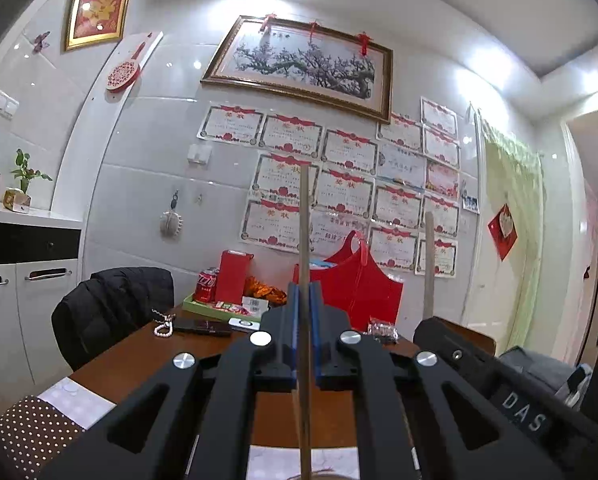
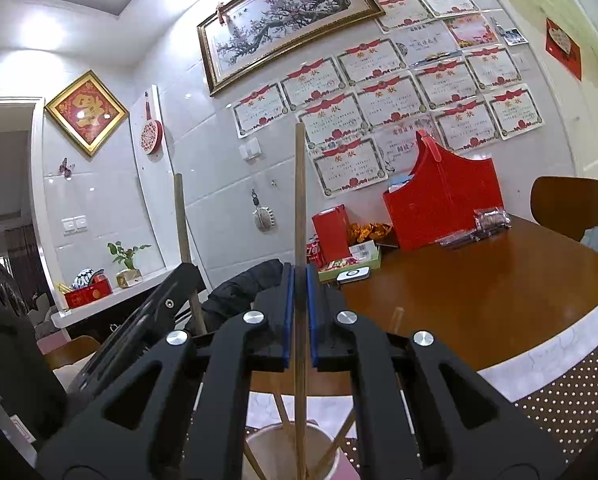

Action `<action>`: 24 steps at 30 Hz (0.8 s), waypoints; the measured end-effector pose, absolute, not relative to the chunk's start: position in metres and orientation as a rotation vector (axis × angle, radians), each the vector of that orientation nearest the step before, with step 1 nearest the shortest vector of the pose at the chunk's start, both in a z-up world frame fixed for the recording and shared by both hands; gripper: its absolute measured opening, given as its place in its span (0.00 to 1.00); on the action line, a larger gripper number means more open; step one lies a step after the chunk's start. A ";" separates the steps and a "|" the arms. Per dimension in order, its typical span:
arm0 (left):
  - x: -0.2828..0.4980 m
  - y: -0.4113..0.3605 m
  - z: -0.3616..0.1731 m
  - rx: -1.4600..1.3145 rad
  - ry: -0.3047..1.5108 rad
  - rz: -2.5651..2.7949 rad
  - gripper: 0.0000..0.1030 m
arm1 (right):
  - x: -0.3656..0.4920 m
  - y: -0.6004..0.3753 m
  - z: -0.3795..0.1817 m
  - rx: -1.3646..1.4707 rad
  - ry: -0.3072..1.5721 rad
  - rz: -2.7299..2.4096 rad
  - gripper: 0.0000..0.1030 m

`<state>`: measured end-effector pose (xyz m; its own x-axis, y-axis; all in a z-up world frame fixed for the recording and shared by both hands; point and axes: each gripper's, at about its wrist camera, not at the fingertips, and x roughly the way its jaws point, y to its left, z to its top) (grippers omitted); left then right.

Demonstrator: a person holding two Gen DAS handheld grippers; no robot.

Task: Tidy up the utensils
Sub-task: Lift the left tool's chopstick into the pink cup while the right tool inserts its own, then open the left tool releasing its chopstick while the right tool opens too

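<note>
L gripper [image 1: 304, 334] was clamped narrow on one wooden chopstick [image 1: 304, 240], held upright betw. its blue pads [image 1: 293, 320]. R gripper [image 2: 300, 312] likewise pinched a second chopstick [image 2: 299, 208], also upright. Each wrist view caught the other gripper's stick off to the side: R one at the right in the left view, L one at the left in the right view. Below the R gripper stood a white cup [image 2: 259, 446] near the table's [image 2: 479, 300] front edge, w/ more chopsticks [image 2: 279, 410] leaning in it; the held stick's lower end ran down into the cup's mouth. Toward the table's far edge, by the wall: red basket [image 2: 447, 208], red box [image 2: 331, 232], soda can [image 1: 206, 286], green tray [image 1: 207, 311]. Dark jacket [image 1: 111, 308] hung over a chair at the far left corner.
</note>
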<state>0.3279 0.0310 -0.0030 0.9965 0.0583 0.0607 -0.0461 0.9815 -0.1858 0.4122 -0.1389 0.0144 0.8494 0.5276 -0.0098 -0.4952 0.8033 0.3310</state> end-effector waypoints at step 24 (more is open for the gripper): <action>0.294 0.041 -0.006 -0.199 0.122 -0.022 0.26 | 0.373 -0.149 0.005 0.272 0.182 0.537 0.07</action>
<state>0.2943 0.0407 -0.0064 0.9923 -0.0341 -0.1189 0.0099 0.9801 -0.1982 0.3733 -0.1488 0.0048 0.8445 0.5262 -0.0997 -0.4783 0.8248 0.3017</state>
